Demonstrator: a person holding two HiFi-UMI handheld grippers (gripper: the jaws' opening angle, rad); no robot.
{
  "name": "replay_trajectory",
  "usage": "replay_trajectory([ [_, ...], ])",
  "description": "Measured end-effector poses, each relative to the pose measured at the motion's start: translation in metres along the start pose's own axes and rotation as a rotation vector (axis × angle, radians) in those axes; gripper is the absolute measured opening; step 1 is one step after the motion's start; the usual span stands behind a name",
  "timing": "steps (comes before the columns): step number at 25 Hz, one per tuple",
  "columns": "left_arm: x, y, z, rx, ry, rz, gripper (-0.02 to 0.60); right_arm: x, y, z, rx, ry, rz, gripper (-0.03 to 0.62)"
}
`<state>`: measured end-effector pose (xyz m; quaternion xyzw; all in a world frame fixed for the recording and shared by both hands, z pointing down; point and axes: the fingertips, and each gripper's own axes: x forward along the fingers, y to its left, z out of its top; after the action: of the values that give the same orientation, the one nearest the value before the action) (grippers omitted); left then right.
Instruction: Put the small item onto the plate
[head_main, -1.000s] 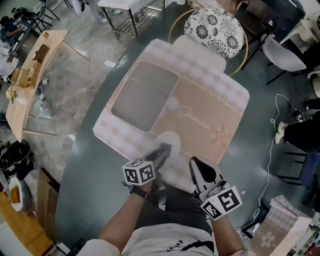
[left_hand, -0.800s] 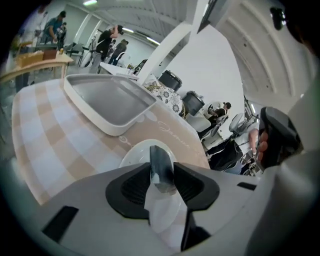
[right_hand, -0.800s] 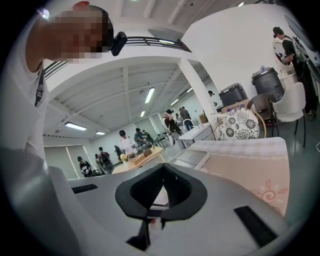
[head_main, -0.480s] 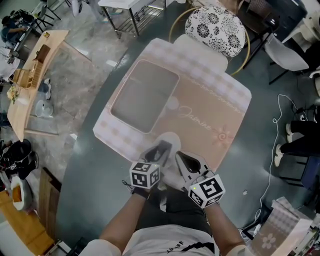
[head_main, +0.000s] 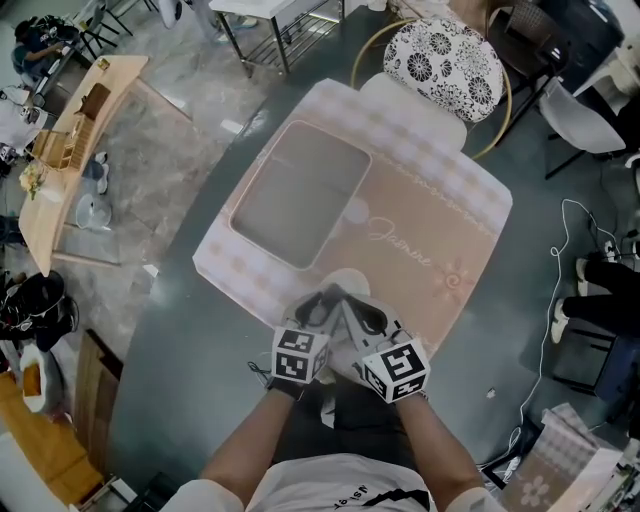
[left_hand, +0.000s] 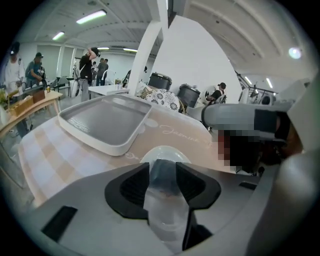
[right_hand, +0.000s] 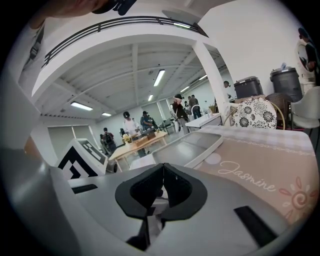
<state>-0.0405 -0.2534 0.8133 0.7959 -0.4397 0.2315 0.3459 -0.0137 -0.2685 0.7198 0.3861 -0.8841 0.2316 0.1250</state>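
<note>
A small white plate sits on the pink placemat near the table's front edge. In the left gripper view it lies just past the jaws as the plate. My left gripper hangs over the plate's near rim. Its jaws are opening, with a small translucent item still between them. My right gripper is right beside the left one, tips angled toward it. Its jaws meet at the tips, shut, and I see nothing between them.
A grey rectangular tray lies on the placemat behind the plate, seen also as the tray. A chair with a black-and-white patterned cushion stands at the table's far side. People and tables fill the room beyond.
My right gripper has swung left from the table's front right until it is against the left gripper. The left gripper stays over the plate's near rim.
</note>
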Motion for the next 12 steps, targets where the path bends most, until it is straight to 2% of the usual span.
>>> replay_trajectory([
  [3,-0.002,0.004,0.0,0.044,-0.015,0.025,0.163,0.0,0.0,-0.001,0.0,0.003,-0.004,0.015],
  [6,-0.014,0.003,0.013,0.047,-0.045,0.038,0.155,-0.004,0.003,0.004,-0.006,0.005,-0.008,0.015],
  [12,-0.059,-0.017,0.049,0.055,-0.13,0.033,0.04,-0.028,0.02,0.035,-0.013,0.016,-0.024,0.015],
])
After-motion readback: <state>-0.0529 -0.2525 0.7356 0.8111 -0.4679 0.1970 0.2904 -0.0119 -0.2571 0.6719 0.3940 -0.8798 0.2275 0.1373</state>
